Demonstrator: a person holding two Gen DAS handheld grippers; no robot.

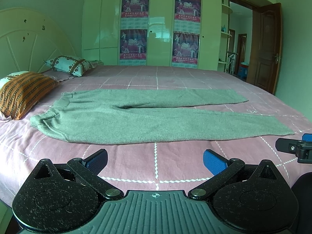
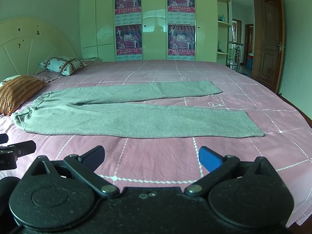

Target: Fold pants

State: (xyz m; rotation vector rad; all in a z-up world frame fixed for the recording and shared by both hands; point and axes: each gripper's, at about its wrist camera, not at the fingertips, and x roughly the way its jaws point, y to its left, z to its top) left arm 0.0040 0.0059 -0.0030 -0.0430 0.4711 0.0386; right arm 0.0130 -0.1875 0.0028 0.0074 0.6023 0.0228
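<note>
Above bedsheet (image 1: 136, 163): left claw (image 1: 155, 160), right claw (image 2: 151, 157) wide open, empty, short of pants (image 1: 148, 120)

Pants (image 1: 136, 117) are lying flat across the bed (image 1: 175, 78), waistband pointing left toward the pillows (image 1: 25, 91); wardrobe (image 1: 159, 29) is standing behind.
</note>
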